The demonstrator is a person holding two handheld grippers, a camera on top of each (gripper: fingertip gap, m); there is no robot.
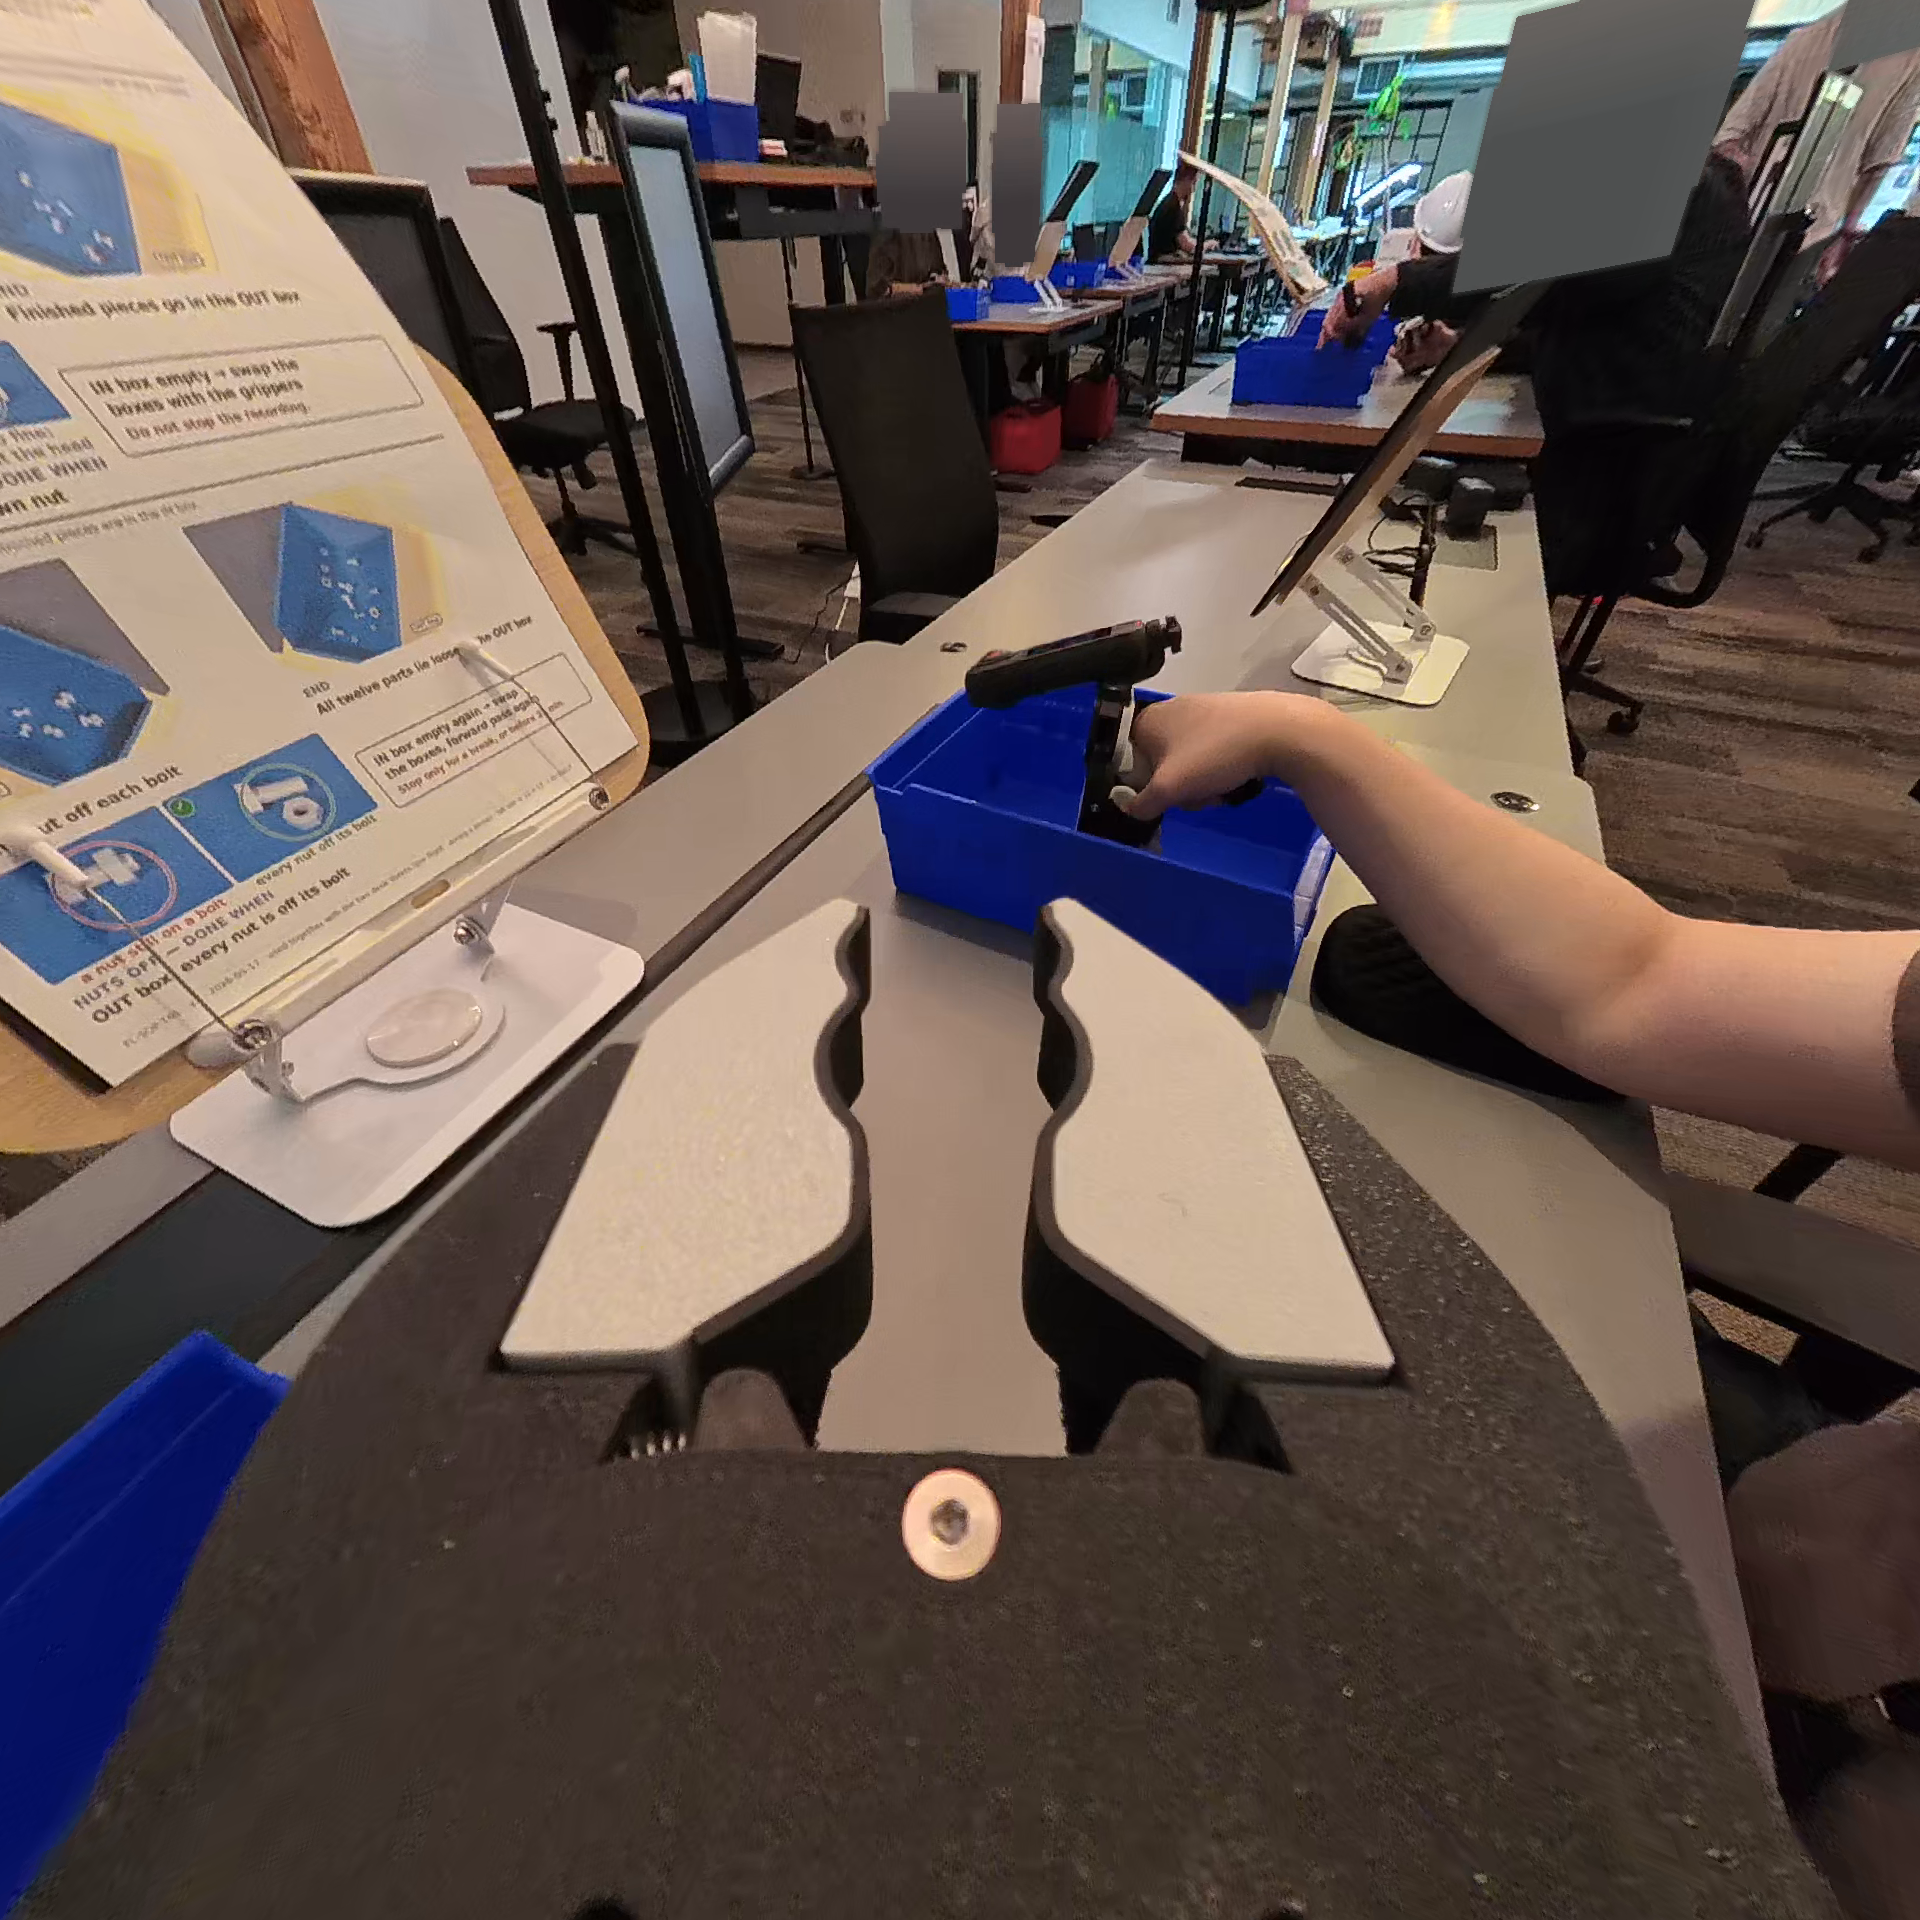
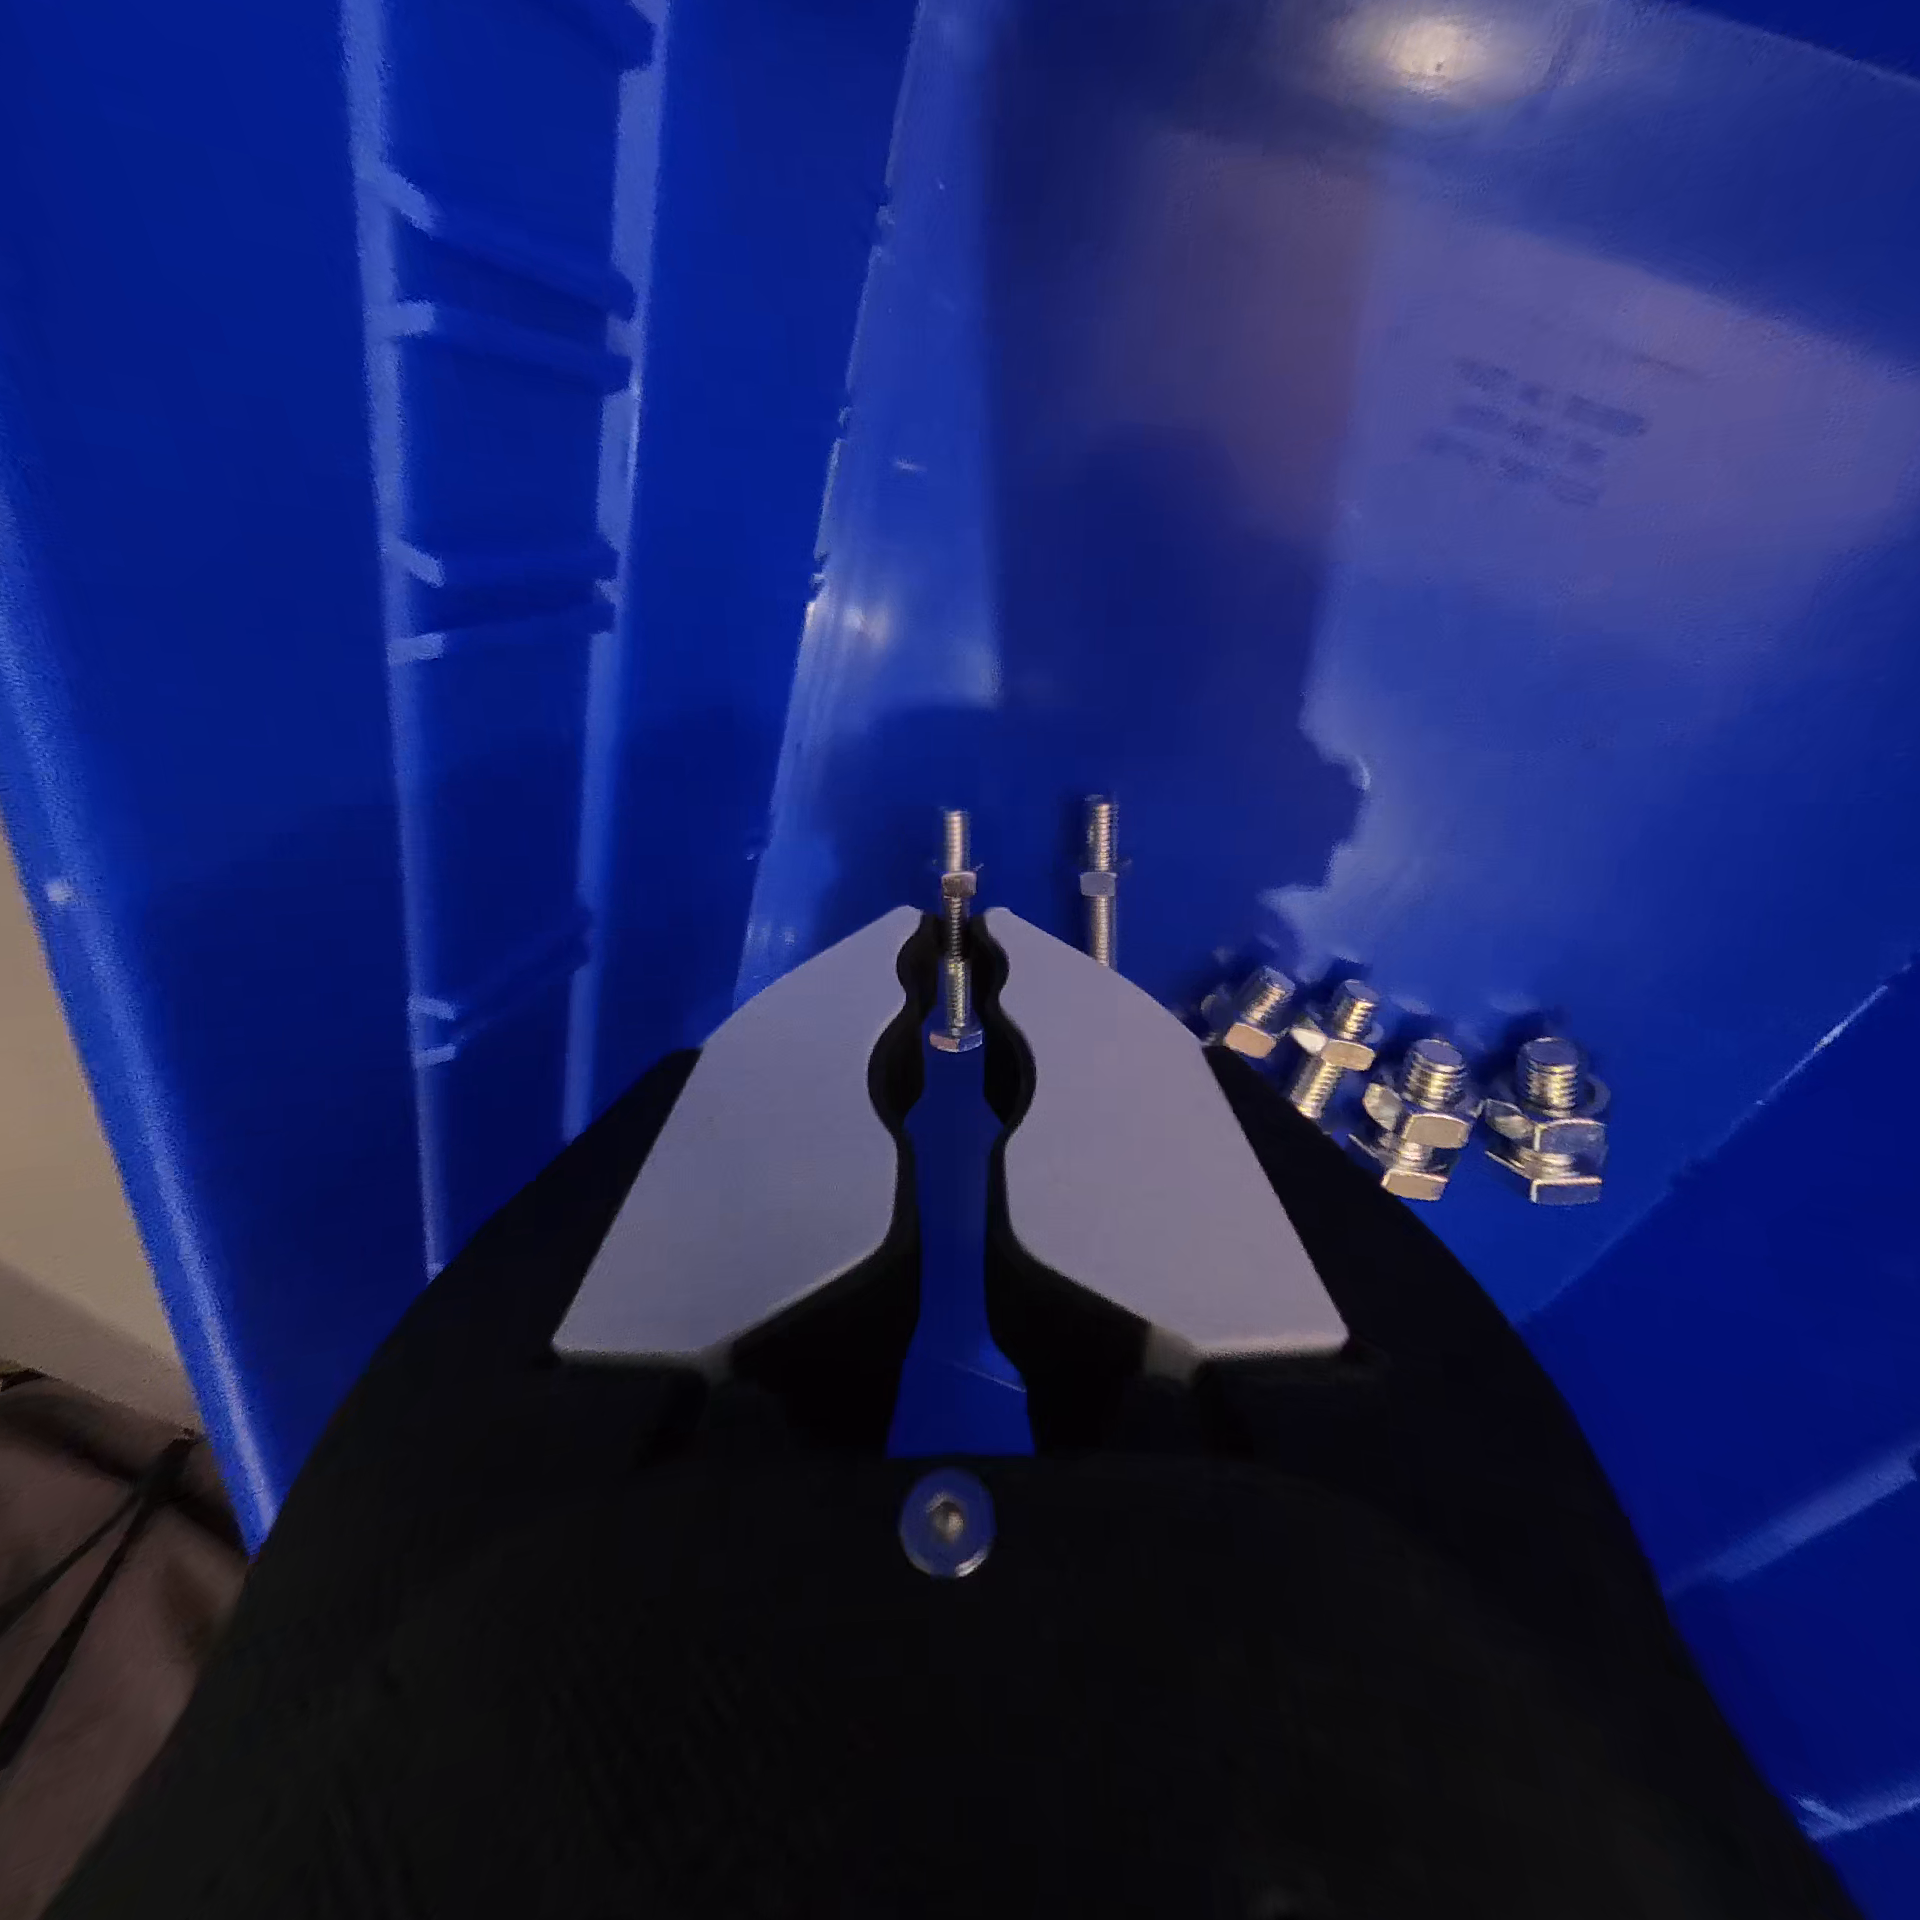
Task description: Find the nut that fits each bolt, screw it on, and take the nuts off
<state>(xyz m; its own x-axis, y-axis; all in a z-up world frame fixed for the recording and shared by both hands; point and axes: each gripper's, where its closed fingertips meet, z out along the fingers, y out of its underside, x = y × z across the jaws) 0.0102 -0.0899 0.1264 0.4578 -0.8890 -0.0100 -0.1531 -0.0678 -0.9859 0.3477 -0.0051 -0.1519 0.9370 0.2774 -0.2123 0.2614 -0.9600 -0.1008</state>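
Bolt, thin, nut on, sits between my right gripper tips inside blue bin; tips nearly together, grip uncertain; it may slip sideways toward its neighbour bolt; left gripper spread apart, empty.

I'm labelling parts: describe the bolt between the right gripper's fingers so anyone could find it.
Look inside the blue bin, at its floor. The thin bolt lies between the right gripper fingertips, leftmost of two slender ones; the stubby bolts sit farther right.
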